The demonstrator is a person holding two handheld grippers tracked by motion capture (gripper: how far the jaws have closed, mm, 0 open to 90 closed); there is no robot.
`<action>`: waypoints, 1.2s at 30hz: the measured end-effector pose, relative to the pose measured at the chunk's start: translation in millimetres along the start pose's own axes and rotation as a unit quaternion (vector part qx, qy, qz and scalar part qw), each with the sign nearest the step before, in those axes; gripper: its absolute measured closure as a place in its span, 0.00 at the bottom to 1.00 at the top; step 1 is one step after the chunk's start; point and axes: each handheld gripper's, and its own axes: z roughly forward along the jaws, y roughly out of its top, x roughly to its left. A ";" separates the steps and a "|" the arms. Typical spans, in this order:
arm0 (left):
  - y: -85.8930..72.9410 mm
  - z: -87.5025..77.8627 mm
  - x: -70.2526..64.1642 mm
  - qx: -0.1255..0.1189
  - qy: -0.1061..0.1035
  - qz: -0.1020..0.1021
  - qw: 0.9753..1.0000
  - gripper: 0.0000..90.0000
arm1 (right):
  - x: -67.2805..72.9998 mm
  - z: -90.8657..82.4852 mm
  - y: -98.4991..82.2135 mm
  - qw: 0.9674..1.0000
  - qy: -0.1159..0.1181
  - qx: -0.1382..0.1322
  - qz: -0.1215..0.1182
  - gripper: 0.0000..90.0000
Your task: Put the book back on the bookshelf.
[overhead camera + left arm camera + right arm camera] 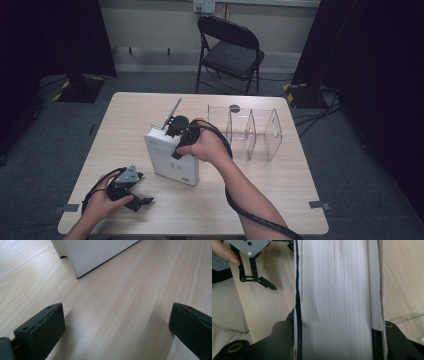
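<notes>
While the right gripper (176, 131) clamps the thick white book's (172, 159) top edge at frame centre, lift straight, keeping pages pinched; the left gripper (141, 201) rests released, lower left.

Setting: a recording studio or lab room where I work. Evidence: black curtains (50, 35) either side, taped-down cables (312, 117) on grey carpet (30, 165), lone folding chair (230, 50), bare wooden table (130, 107).

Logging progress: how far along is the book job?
Done: right gripper has clamped the white book, standing on the table. In hand: holding it upright. Left: it probably goes into the clear rack, which has no book yet. Left gripper rests open.
</notes>
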 end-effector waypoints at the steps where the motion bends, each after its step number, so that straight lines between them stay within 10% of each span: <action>1: 0.2 -0.1 0.0 0.001 0.000 0.000 1.000 0.00 | -0.1 -0.4 -0.8 1.000 0.000 0.000 -0.003 0.58; 15: 0.8 0.3 0.1 0.002 0.000 0.003 1.000 0.00 | -0.3 -13.3 -30.7 1.000 -0.005 -0.003 0.011 0.57; 36: 1.2 0.7 0.4 0.002 -0.002 0.004 1.000 0.00 | -0.3 1.1 -21.5 1.000 -0.012 0.026 0.000 0.49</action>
